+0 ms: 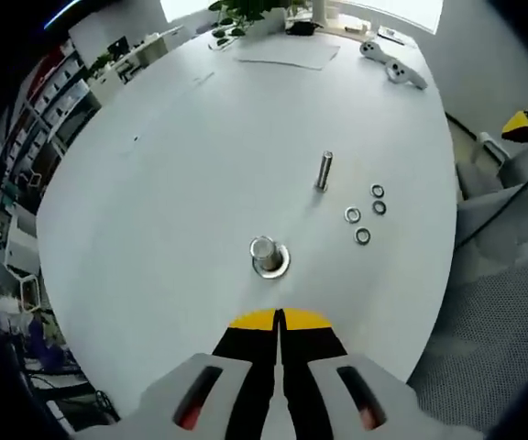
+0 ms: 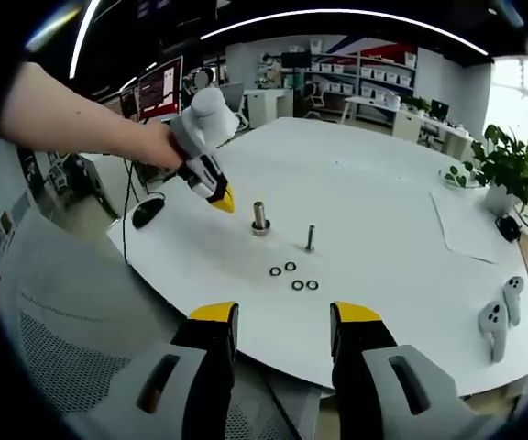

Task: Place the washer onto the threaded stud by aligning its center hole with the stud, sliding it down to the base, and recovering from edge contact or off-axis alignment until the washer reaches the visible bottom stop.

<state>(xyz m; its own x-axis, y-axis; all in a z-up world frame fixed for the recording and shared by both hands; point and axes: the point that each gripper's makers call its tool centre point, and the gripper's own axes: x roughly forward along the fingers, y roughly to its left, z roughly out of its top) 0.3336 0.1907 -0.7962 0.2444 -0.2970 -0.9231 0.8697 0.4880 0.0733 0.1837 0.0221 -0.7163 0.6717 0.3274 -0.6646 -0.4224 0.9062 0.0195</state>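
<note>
Four washers (image 1: pixel 366 213) lie loose on the white table (image 1: pixel 200 156), grouped close together, ahead of the left gripper's jaws and off to their right in the left gripper view. In the right gripper view the same four washers (image 2: pixel 293 277) lie straight ahead of the right gripper's jaws, in a short row just beyond the table edge. None of them is on a stud.

The thin threaded stud (image 1: pixel 324 170) stands upright on the table, just beyond the washers and apart from them; in the right gripper view it (image 2: pixel 311 237) rises right behind the row. A thicker stud on a round base (image 1: pixel 268 256) stands directly ahead of the left jaws, close to their tips; in the right gripper view it (image 2: pixel 260 218) sits left of the thin stud.

The left gripper (image 1: pixel 280 320) has its yellow-tipped jaws pressed together with nothing between them. In the right gripper view this gripper (image 2: pixel 220 198) comes in from the left, held by a person's hand (image 2: pixel 159 145), its tip just beside the thicker stud. The right gripper (image 2: pixel 284 315) has its jaws spread wide and bare, held over the table edge short of the washers.

Farther off, two white game controllers (image 2: pixel 500 319) lie to the right of the right jaws, a sheet of paper (image 1: pixel 287 53) lies far across the table, and a potted plant (image 2: pixel 506 170) stands near the window.
</note>
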